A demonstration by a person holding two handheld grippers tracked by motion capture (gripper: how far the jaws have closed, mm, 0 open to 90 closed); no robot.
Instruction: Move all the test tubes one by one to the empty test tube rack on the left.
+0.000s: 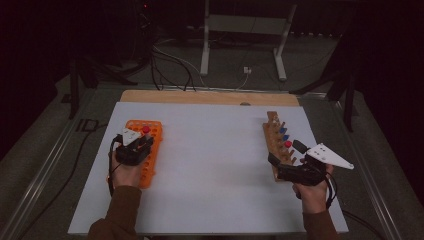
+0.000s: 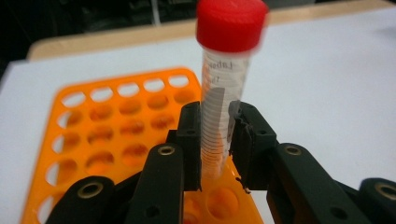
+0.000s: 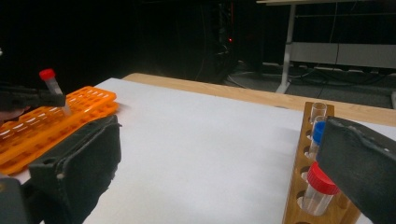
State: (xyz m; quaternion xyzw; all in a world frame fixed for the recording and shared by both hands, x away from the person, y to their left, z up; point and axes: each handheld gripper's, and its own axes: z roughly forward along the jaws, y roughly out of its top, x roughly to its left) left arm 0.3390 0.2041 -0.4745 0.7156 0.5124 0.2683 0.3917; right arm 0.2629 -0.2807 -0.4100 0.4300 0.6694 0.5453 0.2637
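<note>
My left gripper clamps one red-capped tube over the orange rack, while my right gripper, jaws spread, faces the wooden rack at three o'clock holding the remaining tubes.

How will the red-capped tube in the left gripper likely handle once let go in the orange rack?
The red-capped tube looks like stiff, clear plastic, probably light. Tall and narrow, it would likely tip without the orange rack. Its smooth wall may slip between the left gripper jaws.

Dim, dark surroundings; the white table is evenly lit, close-ups slightly blurred.
</note>
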